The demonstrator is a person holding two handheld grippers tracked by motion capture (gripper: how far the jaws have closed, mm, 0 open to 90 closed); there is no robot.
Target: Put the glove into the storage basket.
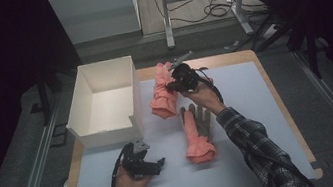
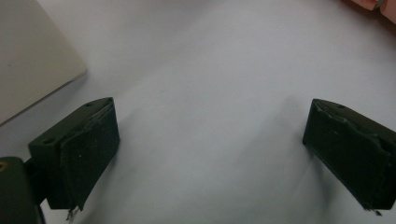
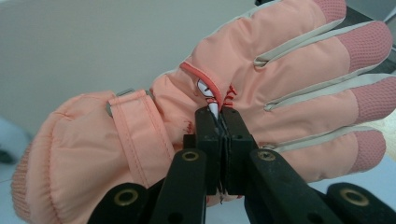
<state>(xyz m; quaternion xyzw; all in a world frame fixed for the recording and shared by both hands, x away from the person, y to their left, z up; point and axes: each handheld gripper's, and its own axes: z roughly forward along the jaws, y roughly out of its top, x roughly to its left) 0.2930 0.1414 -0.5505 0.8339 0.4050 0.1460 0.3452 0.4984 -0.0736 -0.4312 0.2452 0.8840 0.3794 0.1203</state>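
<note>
From the left, I've got my left gripper (image 1: 158, 164) resting wide open on the mat near the white box (image 1: 105, 100), and my right gripper (image 3: 219, 140) clamped tight on the back of a puffy peach glove (image 3: 196, 121) with pale-grey finger seams, lifted beside that box.

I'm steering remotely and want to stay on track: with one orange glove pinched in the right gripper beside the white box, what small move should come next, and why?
Probably carry the held glove sideways over the white box before opening. The right gripper is shut on the glove's back, the glove hangs just beside the box's wall, and the box is open-topped. The left gripper is open over bare table, and the second glove lies on the mat.
</note>
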